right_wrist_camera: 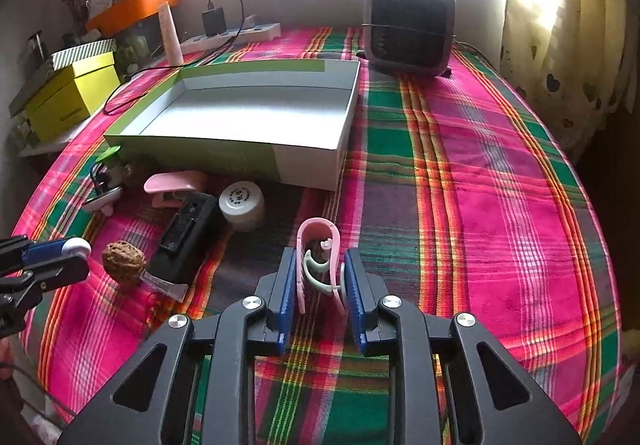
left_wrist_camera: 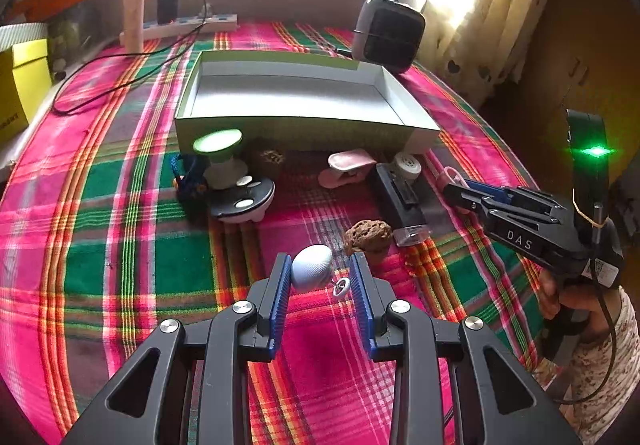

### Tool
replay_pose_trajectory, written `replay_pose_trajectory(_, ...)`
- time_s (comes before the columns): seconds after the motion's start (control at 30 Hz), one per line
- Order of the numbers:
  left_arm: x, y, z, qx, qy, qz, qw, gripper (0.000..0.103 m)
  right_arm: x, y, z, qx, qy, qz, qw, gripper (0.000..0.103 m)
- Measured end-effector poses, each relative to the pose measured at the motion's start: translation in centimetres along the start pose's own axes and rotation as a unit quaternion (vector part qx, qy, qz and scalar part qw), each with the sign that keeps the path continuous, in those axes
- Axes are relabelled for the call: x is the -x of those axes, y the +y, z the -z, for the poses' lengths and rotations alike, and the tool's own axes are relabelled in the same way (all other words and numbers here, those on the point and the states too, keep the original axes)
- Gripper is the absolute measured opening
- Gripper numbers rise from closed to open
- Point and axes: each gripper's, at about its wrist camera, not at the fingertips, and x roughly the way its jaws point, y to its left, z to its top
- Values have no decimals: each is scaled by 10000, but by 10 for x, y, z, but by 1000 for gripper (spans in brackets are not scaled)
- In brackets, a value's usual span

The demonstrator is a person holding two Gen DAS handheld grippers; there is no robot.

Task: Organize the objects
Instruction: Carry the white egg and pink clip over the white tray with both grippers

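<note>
My left gripper (left_wrist_camera: pixel 320 261) is shut on a small pale dimpled ball (left_wrist_camera: pixel 310 265) with a metal ring, held just above the plaid cloth. The same ball (right_wrist_camera: pixel 77 247) shows at that gripper's tip in the right wrist view. My right gripper (right_wrist_camera: pixel 320 253) is shut on a pink loop-shaped clip (right_wrist_camera: pixel 318 229) with a pale green hook inside it, low over the cloth. From the left wrist view the right gripper (left_wrist_camera: pixel 450 191) sits to the right, with the pink clip (left_wrist_camera: pixel 452 175) at its tip. An open green-and-white box (left_wrist_camera: pixel 280 133) (right_wrist_camera: pixel 200 157) stands empty behind both.
Loose items lie before the box: a brown walnut-like lump (left_wrist_camera: pixel 368 237), a black device (left_wrist_camera: pixel 400 201), a white round cap (left_wrist_camera: pixel 406 165), a pink peg (left_wrist_camera: pixel 348 165), a green-topped piece (left_wrist_camera: pixel 218 143) and a black disc (left_wrist_camera: pixel 242 201). A small heater (right_wrist_camera: pixel 410 29) stands behind.
</note>
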Motion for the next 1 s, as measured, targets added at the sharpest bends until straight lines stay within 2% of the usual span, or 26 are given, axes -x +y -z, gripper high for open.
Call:
replay_pose_trajectory(0.1,1,0,-3,-28,-21,-5,10000,28,4,1,-1,-14,-73,-12,10000,24)
replay_pose_trajectory(0.3,4,-3,-14,-108,-98,-1,9999,28,18,5,-14,-66,-171,-364,9992,24)
replay_pose_trajectory(0.53,5,-1,-44,-170,-273,-6,9995,28,25,13,-42,-103,-290,-659,9974,24)
replay_pose_trajectory(1.0,-20,24,-110,-179,-443,-115,9988,28,-11,32,-93,-41,-185,-905,9957,24)
